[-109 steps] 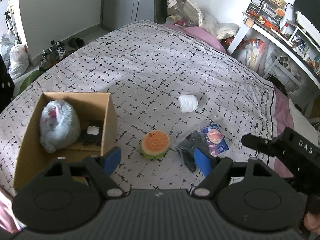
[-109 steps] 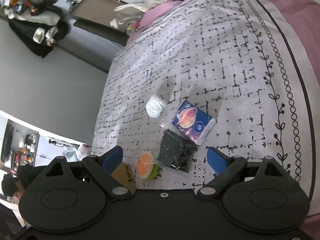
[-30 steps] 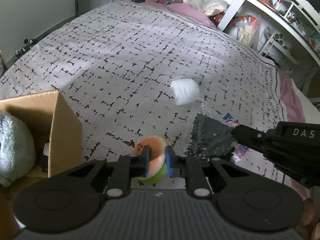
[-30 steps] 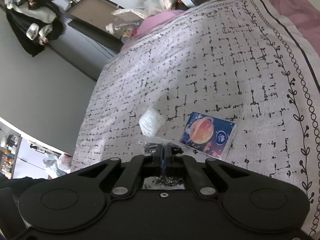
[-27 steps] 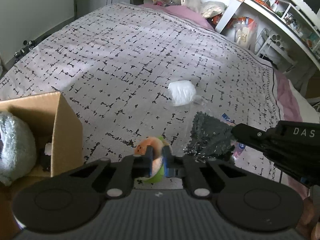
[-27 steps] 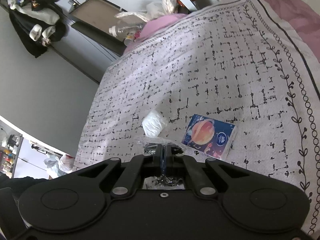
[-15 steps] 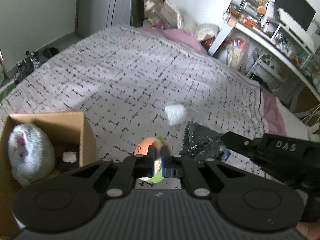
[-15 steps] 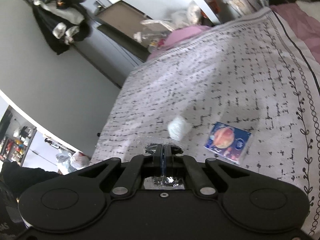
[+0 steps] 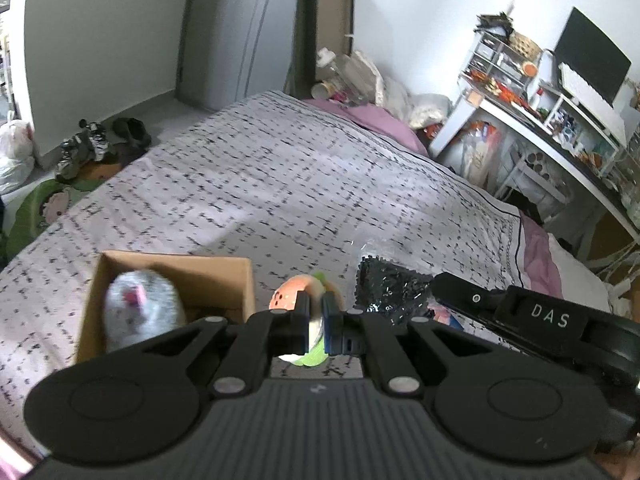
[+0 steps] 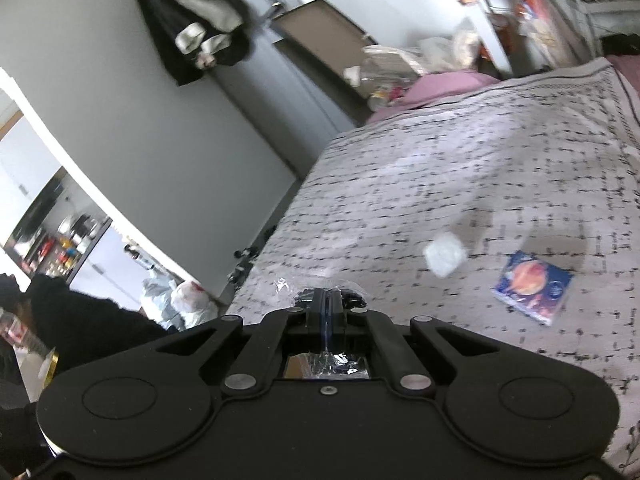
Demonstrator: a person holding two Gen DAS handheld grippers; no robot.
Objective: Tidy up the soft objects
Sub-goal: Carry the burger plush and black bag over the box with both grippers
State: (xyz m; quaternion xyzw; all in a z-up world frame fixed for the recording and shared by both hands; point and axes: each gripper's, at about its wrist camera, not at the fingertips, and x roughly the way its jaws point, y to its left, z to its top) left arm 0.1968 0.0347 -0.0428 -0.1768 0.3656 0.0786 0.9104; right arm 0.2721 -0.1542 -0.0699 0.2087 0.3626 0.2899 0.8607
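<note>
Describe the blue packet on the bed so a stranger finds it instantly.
On the patterned bedspread, look beside the crumpled white wad. The blue packet lies flat there, apart from it. Unlike the wad, it is flat, four-cornered, and printed with an orange planet.

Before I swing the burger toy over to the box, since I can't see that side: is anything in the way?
Nothing visible blocks it. The burger toy, squeezed in the left gripper, is just beside the cardboard box, whose top is open; a grey plush fills its left part.

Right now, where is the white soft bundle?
In the right wrist view, the white bundle lies on the bedspread, right of centre, just left of the blue packet.
</note>
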